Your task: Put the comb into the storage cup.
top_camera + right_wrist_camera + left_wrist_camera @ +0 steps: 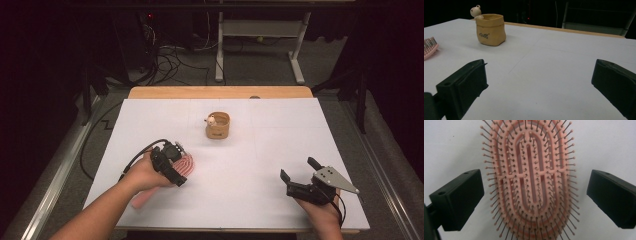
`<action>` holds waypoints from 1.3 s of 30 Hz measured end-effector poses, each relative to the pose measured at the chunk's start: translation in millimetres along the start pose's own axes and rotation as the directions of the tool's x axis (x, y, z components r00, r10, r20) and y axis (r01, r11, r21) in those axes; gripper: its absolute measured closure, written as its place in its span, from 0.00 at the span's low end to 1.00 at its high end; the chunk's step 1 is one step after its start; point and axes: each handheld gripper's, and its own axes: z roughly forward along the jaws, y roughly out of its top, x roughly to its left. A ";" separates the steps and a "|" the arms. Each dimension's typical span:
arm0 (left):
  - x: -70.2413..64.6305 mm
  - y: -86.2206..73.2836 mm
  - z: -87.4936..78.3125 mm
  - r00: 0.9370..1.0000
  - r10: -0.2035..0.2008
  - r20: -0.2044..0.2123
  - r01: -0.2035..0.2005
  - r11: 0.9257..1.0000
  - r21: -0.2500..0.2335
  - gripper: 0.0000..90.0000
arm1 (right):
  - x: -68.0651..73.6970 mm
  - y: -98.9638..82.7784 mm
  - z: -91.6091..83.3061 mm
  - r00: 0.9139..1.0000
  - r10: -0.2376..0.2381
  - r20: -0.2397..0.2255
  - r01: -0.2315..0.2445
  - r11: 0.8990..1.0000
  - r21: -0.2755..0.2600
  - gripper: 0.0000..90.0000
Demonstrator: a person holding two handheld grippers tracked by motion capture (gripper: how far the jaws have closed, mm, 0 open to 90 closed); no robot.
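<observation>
My left gripper (pixel 531 202) hangs right over the pink hairbrush (pixel 530 180), its 2 jaws spread wide, 1 on each side of the bristled head and touching nothing. The brush lies bristles-up on the white table (pixel 260 165), near its left front, handle toward me. I judge this the reach before the grasp: next I should lower and close across the head, square enough that the bristles don't skew the hold. My right gripper (pixel 298 176) waits at the front right, jaws also apart, empty. A tan pouch-shaped pot (pixel 218 125) with a small bear figure (pixel 211 119) stands mid-table toward the back. Beyond the table the room is dark, with cables (pixel 170 62) on the floor and a desk frame (pixel 260 45).
</observation>
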 end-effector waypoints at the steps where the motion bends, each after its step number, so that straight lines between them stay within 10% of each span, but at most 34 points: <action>1: -0.5 1.3 1.4 1.000 0.004 0.000 -0.004 1.000 0.009 0.02 | 0.0 -0.1 0.0 1.000 -0.001 0.000 0.001 1.000 0.001 0.01; 39: 7.6 17.2 11.8 0.997 -0.063 0.043 0.057 0.989 0.140 0.12 | 1.1 0.2 -1.2 1.000 -0.005 0.006 0.005 1.000 0.000 0.01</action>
